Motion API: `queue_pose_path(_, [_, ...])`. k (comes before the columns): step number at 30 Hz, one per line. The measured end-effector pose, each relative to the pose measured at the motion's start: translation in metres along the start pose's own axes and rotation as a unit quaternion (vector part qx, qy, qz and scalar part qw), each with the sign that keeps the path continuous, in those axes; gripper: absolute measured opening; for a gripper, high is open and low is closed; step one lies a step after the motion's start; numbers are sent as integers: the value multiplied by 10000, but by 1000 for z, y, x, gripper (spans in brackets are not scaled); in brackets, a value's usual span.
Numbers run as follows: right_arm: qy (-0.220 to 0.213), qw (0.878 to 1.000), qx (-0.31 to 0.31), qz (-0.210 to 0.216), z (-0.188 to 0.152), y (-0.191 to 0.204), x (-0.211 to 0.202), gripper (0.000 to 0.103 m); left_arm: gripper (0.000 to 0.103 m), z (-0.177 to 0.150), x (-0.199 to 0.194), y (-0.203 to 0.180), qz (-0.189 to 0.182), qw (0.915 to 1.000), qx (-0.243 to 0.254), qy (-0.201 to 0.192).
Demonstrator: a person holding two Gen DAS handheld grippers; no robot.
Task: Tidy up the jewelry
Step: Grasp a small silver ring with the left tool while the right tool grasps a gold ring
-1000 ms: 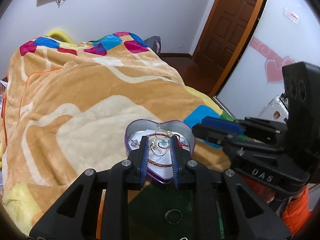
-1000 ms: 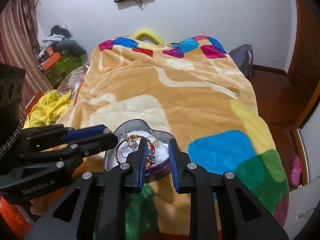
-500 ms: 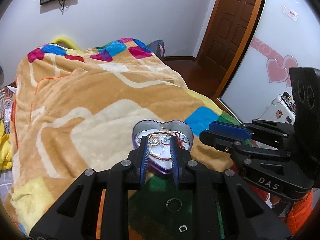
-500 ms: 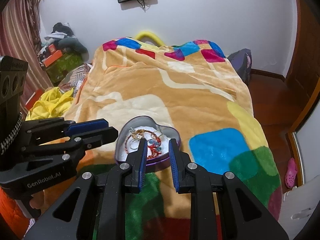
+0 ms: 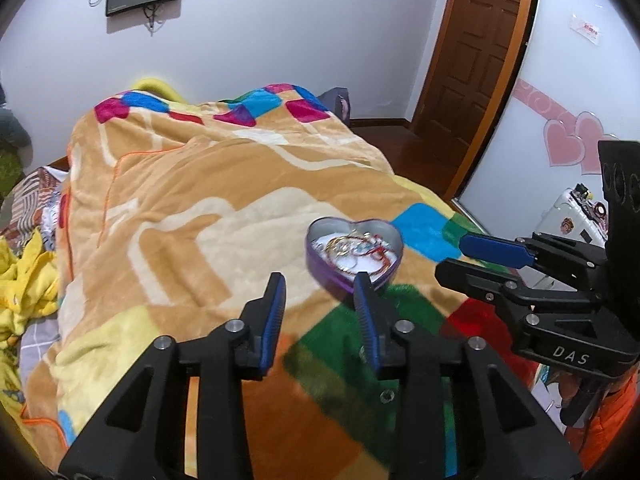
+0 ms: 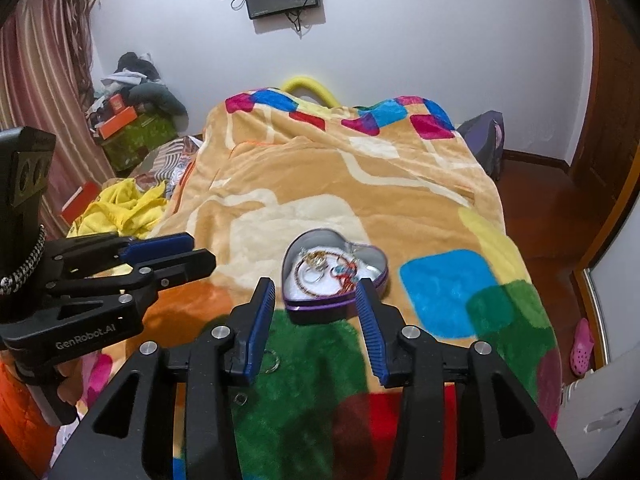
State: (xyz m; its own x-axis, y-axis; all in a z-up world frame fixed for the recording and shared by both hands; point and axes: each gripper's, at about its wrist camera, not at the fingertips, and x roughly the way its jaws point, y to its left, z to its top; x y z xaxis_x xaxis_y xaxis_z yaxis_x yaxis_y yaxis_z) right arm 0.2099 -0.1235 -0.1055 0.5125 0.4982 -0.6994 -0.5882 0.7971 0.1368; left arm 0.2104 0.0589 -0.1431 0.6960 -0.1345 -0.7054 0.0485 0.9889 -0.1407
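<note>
A purple heart-shaped tin (image 5: 384,240) (image 6: 372,276) sits on the bed blanket and holds a tangle of bracelets and rings (image 5: 354,250) (image 6: 324,270). My left gripper (image 5: 320,304) is open and empty, just in front of the tin. My right gripper (image 6: 316,312) is open and empty, just in front of the tin too. A small ring (image 6: 271,360) and a small clasp-like piece (image 6: 240,399) lie on the green patch near my right gripper's left finger. A small ring (image 5: 387,397) lies on the blanket near my left gripper.
The orange patchwork blanket (image 5: 200,184) covers the bed. Yellow clothes (image 6: 120,208) lie at the bed's left. Boxes and clothes (image 6: 132,120) are piled at the back left. A wooden door (image 5: 476,52) stands at the right.
Both grippers have opened wide and drawn back and up from the tin. The tin now lies farther ahead of the fingers.
</note>
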Motion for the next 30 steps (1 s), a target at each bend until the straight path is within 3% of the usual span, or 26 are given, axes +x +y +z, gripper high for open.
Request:
queue_pose_path(14, [964,9952,-115,144,-42,27,59,38,36,-41,7,27,126,9986,-280,425])
queue_pose_path(22, [980,9950,101,154,-52,24,66,38,36,-53,8,20,49,9983,-172,547])
queue_pose_path(27, [921,9956,-45,182,-56,26,63,19,36,-59,10,12,-19,9979,-185,615])
queue_pose_path(30, [885,9957,-42,269,-58,26,59,19,36,-62,11,7,-105,9975,-213,662])
